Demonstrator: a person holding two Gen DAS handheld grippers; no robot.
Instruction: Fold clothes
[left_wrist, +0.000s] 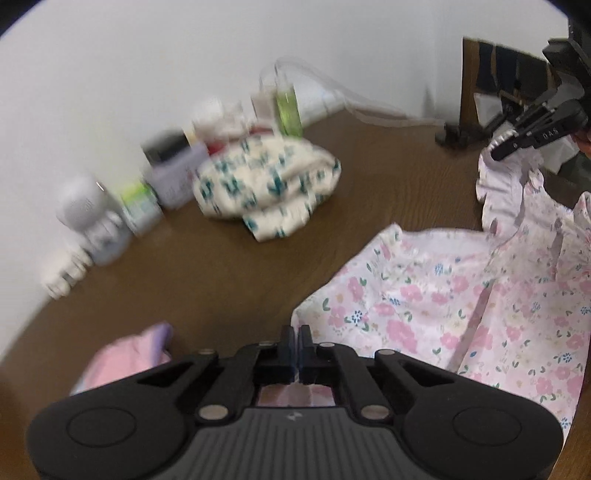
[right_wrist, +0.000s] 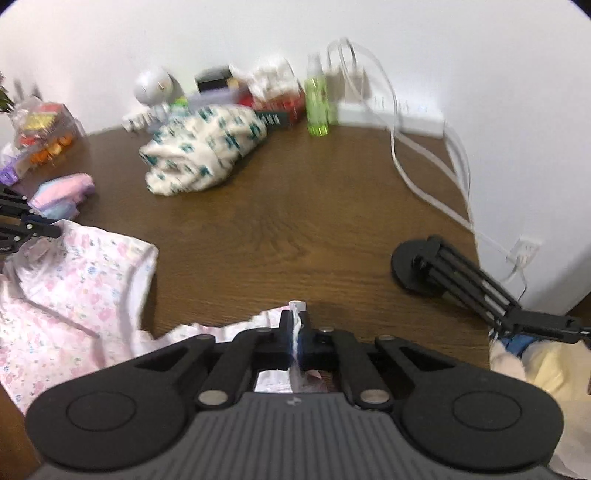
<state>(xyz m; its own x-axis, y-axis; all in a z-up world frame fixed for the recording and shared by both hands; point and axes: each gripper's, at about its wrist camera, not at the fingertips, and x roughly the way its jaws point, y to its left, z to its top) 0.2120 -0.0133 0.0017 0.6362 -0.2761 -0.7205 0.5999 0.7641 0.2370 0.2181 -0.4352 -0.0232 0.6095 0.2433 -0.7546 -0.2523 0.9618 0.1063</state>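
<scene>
A pink floral dress lies spread on the brown table, partly lifted. My left gripper is shut at the dress's near edge; pink cloth shows under its jaws. My right gripper is shut on the dress's white frilled edge. The right gripper also shows in the left wrist view, pinching the ruffled shoulder. The left gripper shows at the left edge of the right wrist view on the dress.
A folded white garment with teal print lies mid-table. A small folded pink and purple cloth is at the left. Bottles, boxes and a white toy line the wall. White cables and a black stand are at the right.
</scene>
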